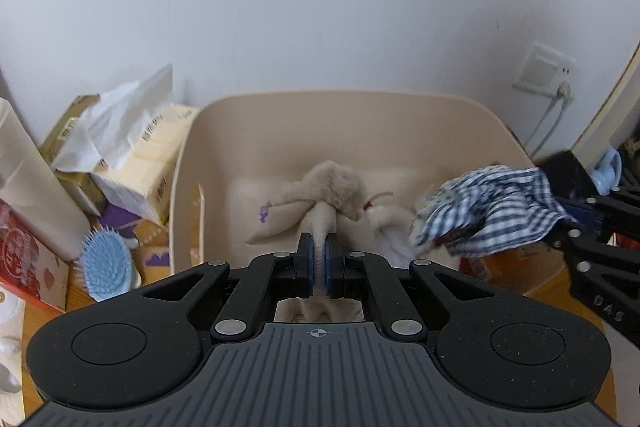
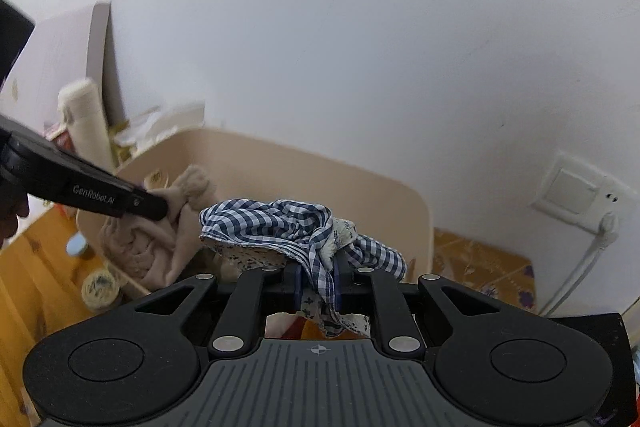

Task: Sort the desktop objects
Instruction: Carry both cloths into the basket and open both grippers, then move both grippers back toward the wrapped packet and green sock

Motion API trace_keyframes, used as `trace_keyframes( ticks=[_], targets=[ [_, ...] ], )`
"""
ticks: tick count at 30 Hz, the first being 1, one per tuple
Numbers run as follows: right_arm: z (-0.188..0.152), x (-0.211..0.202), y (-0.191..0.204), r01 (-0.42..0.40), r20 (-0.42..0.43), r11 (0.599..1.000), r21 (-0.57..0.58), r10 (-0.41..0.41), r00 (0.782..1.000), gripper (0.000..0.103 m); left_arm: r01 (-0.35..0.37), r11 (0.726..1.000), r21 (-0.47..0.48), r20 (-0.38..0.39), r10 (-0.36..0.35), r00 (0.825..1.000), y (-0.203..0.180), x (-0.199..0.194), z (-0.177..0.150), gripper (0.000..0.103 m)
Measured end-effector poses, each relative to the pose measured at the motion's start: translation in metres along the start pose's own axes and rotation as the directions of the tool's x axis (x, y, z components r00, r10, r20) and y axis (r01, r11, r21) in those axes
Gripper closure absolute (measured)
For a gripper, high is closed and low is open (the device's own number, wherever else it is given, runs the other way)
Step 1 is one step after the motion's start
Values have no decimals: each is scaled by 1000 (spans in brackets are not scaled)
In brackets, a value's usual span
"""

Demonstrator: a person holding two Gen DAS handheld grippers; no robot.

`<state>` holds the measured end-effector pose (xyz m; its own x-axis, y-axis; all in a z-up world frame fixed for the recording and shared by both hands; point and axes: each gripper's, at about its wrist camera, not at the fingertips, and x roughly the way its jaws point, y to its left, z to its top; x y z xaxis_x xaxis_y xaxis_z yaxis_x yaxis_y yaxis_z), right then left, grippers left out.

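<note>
My left wrist camera looks forward and down along its fingers, close above the beige bin (image 1: 188, 163) against the white wall (image 1: 320, 7), while my right wrist camera views the same bin (image 2: 416, 215) and wall (image 2: 360, 27) from its right side, equally near.

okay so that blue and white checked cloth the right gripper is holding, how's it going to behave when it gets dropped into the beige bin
The checked cloth looks floppy: it bunches and droops around the right gripper, so it will probably collapse into a heap. It seems light, hanging from one pinch. A loose fold might catch on the beige bin rim.
</note>
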<state>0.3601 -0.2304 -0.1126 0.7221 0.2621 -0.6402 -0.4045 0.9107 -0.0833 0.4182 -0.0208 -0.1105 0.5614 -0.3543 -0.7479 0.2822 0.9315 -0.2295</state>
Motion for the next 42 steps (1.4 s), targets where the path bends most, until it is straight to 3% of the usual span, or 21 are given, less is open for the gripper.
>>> trace_keyframes(
  ticks=[3, 8, 9, 11, 13, 14, 22, 25, 33, 42],
  targets=[
    [-5, 7, 4, -20, -49, 1000, -9, 20, 999, 84, 10, 1000, -6, -32, -10, 999, 0, 4, -3, 98],
    [-10, 11, 9, -37, -91, 999, -18, 35, 995, 65, 9, 1000, -8, -59, -10, 998, 1, 5, -6, 93],
    [-10, 10, 10, -36, -93, 999, -21, 34, 995, 65, 6, 1000, -11, -61, -6, 998, 2, 4, -6, 88],
    [-10, 12, 12, -33, -93, 999, -23, 31, 995, 55, -1, 1000, -18, -64, 0, 998, 2, 2, -6, 55],
    [-10, 8, 12, -27, -84, 999, -16, 26, 996, 45, -5, 1000, -30, -58, 3, 998, 4, -2, -6, 38],
    [-9, 7, 13, -25, -79, 1000, -13, 24, 997, 40, -3, 999, -32, -56, 2, 998, 4, -4, -6, 36],
    [-7, -15, 12, -3, -28, 999, 40, 4, 1000, 17, -4, 999, -49, -16, 3, 1000, 10, -25, -9, 21],
    [-9, -27, 13, 1, -12, 998, 57, 0, 1000, 9, 7, 999, -42, 5, -7, 1000, 13, -34, -13, 21],
    [-25, -54, 18, 22, -6, 998, 57, -22, 1000, 0, 12, 999, -34, 18, -11, 1000, 26, -55, -27, 20],
    [-45, -71, 25, 20, -14, 998, 58, -20, 1000, 0, 23, 1000, 6, -13, -23, 1000, 26, -74, -59, 18]
  ],
)
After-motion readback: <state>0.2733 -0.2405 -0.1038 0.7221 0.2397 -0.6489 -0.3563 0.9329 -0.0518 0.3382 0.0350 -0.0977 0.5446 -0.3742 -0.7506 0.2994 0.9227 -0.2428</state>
